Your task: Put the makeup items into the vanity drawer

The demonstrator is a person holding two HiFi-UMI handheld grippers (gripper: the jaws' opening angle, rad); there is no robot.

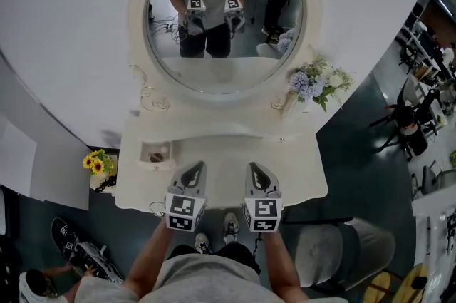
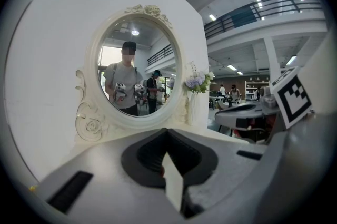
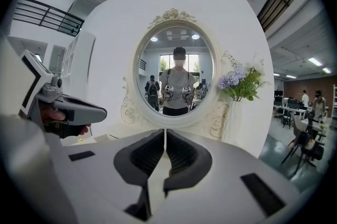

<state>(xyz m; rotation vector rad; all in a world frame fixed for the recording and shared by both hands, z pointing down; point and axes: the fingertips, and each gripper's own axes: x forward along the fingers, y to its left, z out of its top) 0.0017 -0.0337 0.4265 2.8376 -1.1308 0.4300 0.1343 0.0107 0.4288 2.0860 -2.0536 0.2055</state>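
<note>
Left gripper and right gripper, jaws pressed together and empty, hover over the white bench. Round mirror at 12 o'clock.

Ornate oval mirror dead ahead; purple flowers in vase just right; sunflowers low left; grey stool lower right.

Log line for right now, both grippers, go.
left gripper: shut, empty | right gripper: shut, empty | both over vanity top | small dark item in open compartment, left side
</note>
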